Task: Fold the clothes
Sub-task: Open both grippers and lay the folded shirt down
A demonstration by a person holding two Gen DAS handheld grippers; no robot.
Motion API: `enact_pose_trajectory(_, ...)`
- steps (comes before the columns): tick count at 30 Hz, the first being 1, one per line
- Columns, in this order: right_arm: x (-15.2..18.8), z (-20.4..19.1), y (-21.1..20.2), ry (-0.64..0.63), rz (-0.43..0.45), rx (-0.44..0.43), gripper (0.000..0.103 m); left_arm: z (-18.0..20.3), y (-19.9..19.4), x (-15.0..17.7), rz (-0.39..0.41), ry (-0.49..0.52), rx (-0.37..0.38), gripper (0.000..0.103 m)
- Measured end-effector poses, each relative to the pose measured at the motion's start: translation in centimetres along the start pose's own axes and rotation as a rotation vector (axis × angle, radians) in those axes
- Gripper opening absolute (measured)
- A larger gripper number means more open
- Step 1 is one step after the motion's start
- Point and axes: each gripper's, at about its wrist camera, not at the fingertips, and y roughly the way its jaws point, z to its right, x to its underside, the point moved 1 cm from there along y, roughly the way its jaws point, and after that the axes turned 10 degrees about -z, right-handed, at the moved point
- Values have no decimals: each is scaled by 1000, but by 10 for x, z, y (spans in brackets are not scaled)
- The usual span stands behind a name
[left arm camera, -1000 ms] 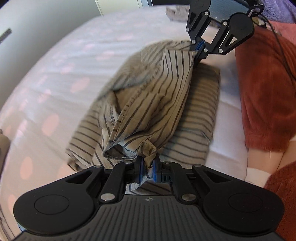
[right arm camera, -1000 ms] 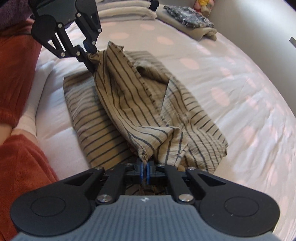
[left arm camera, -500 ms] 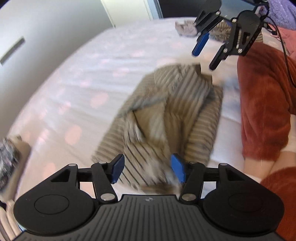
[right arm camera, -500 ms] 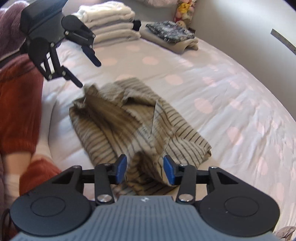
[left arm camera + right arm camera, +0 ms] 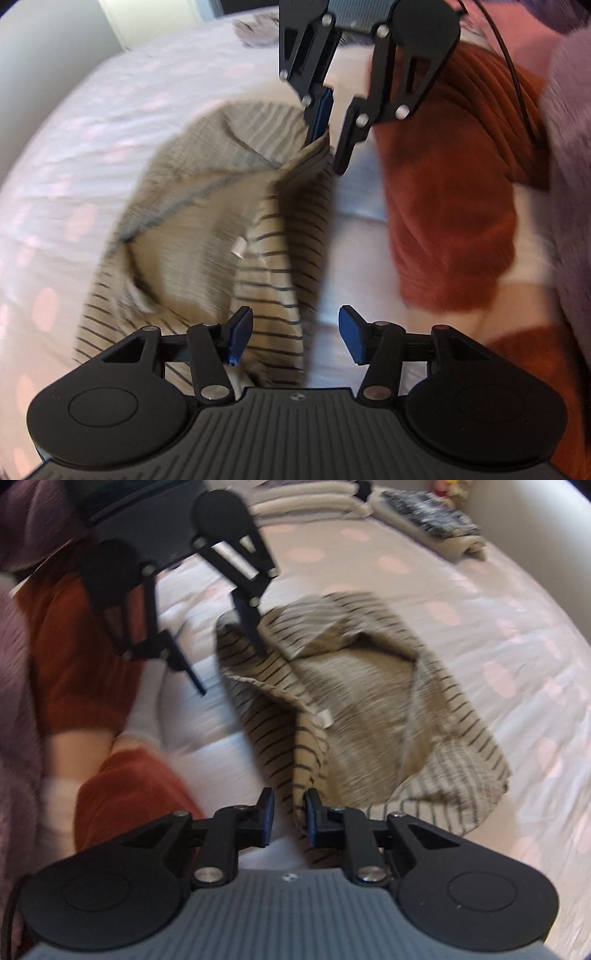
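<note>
A beige shirt with dark stripes (image 5: 207, 229) (image 5: 362, 701) lies crumpled and half folded on the dotted bedspread (image 5: 92, 122). My left gripper (image 5: 295, 336) (image 5: 232, 672) has its jaws wide and closing slightly. The shirt's near hem lies between its pads without touching them. My right gripper (image 5: 289, 812) (image 5: 332, 147) is closing over the opposite corner of the same edge. A fold of striped cloth stands between its pads, against one of them, and a gap still shows. The picture is blurred by motion.
A person's rust-red clothing (image 5: 443, 206) (image 5: 70, 657) borders the shirt on one side, with lilac fleece (image 5: 569, 184) beyond it. A stack of folded pale clothes (image 5: 306, 502) and a dark patterned folded piece (image 5: 432, 517) sit at the far end of the bed (image 5: 517, 609).
A second ago both grippers were shut on the lifted shirt. They opened and the shirt dropped onto the bed. Both have since come down to its side edge, and the right jaws have narrowed.
</note>
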Motion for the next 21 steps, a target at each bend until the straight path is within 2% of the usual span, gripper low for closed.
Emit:
enact_pose_trajectory(4,8,-13,-1,-36,-33,-15,27,2,-1,8,-22,14,31,49)
enact_pose_trajectory(8,10,-9,-19,-7,19,-8,30,-2,-12,12,19,-35,-2,49)
enact_pose_trajectory(12,2,6,-24,53,67,-9,34,-14,-9,4,25,-67,-37,49)
enact_pose_trajectory(17,-18,6,3,-15,7,10,34,-19,14,-12,-4,-30,-48,49)
enact_pose_trajectory(21,-27,5,25,-118,-72,3,37,-23,36,-24,-20,-19,-18,49)
